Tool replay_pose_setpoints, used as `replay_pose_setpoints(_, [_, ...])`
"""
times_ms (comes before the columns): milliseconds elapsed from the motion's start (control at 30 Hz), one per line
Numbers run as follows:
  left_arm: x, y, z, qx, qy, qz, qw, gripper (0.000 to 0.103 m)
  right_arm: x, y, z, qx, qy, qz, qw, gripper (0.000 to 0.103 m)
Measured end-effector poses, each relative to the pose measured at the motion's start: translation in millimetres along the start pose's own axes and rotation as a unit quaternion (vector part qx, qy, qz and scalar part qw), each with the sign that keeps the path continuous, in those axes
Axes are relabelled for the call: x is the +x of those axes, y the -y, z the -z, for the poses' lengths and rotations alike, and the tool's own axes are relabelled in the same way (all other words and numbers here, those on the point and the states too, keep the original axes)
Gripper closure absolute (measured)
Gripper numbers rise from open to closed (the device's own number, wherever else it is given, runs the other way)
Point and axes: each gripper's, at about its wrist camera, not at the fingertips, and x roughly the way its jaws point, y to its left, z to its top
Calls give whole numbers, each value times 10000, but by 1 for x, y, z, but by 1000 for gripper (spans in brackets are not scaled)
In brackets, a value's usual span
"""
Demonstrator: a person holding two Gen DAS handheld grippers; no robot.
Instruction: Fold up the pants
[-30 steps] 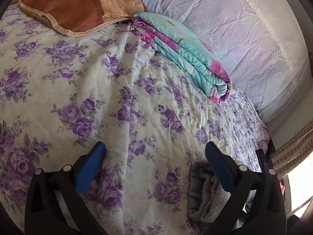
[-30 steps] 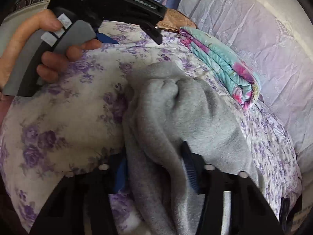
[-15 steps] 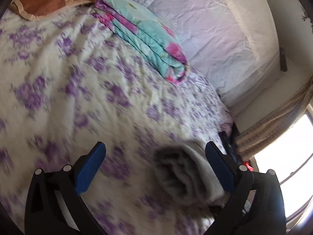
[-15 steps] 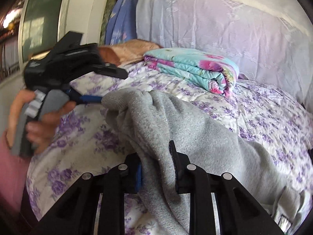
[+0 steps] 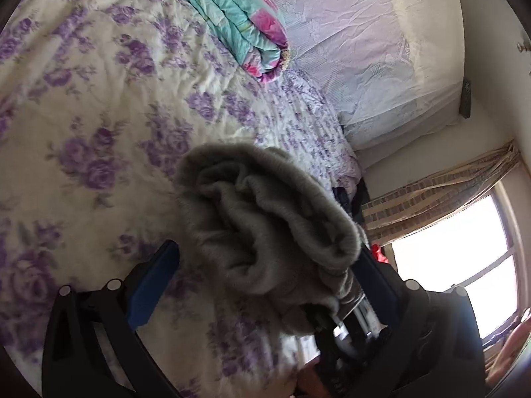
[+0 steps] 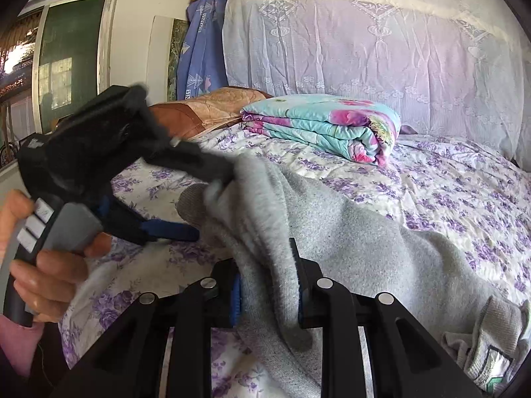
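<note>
grey fleece pants (image 6: 348,248) bunched, clamped in right gripper (image 6: 267,285) at 6 | left gripper (image 5: 265,275) spread wide, cloth between, unpinched | pinch waistband edge, pull taut over bed (image 6: 464,192) before folding

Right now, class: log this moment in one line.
right claw: shut on grey pants | left claw: open, around pants' bunched end | bed: underneath

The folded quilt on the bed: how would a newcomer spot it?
On the purple-flowered bedspread, look toward the lace-draped headboard. The folded quilt lies there beside a brown pillow. It alone is turquoise with pink blooms, unlike the plain grey pants.
</note>
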Motion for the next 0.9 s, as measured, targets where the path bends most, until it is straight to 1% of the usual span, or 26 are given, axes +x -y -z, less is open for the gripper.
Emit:
replay_pose_setpoints(67, [3, 3, -2, -134, 5, 221, 9997, 4, -2, 0, 0, -25, 65, 46, 10000, 79])
replay_pose_setpoints(133, [5, 9, -1, -169, -70, 576, 9982, 4, -3, -2, 1, -84, 84, 69, 9999, 79])
replay_pose_setpoints(167, [4, 12, -1, -129, -32, 499, 9987, 4, -4, -3, 2, -116, 99, 94, 9998, 79])
replay_pose_setpoints(267, [6, 15, -2, -104, 20, 418, 9991, 4, -3, -7, 4, -231, 127, 168, 9995, 79])
replay_pose_setpoints(333, [9, 13, -1, -135, 69, 227, 9996, 4, -1, -9, 5, -259, 82, 173, 9995, 79])
replay_pose_setpoints(367, [10, 13, 0, -106, 118, 146, 9998, 9, 0, -11, 6, -282, 56, 185, 9994, 78])
replay_pose_setpoints(400, [10, 15, 1, 23, 185, -5, 9998, 26, 1, -12, 7, -335, 29, 217, 9992, 75])
replay_pose_setpoints(433, [10, 18, 1, 171, 242, -190, 9994, 32, 0, -13, 8, -380, 12, 276, 9989, 68])
replay_pose_setpoints(467, [6, 20, 0, 316, 315, -265, 9987, 38, -1, -14, 8, -404, 15, 298, 9987, 62])
replay_pose_setpoints(500, [2, 20, -2, 348, 355, -218, 9985, 43, -3, -14, 9, -430, 27, 344, 9985, 47])
replay_pose_setpoints(533, [-2, 19, -4, 341, 373, -98, 9987, 45, -6, -14, 9, -450, 69, 411, 9981, 41])
replay_pose_setpoints(600, [-6, 21, -9, 425, 371, -44, 9984, 49, -13, -16, 7, -601, 196, 542, 9965, 40])
replay_pose_setpoints(667, [-5, 26, -11, 542, 339, -94, 9979, 49, -19, -25, 4, -904, 315, 626, 9934, 40])
replay_pose_setpoints(733, [-7, 33, -14, 656, 282, -55, 9974, 50, -21, -38, 1, -1341, 461, 851, 9862, 40])
replay_pose_setpoints(800, [-9, 39, -17, 724, 204, 89, 9971, 51, -17, -51, 0, -1739, 552, 1149, 9765, 40])
replay_pose_setpoints(900, [-10, 45, -21, 791, 42, 363, 9962, 52, -8, -61, -3, -2057, 574, 1306, 9682, 40])
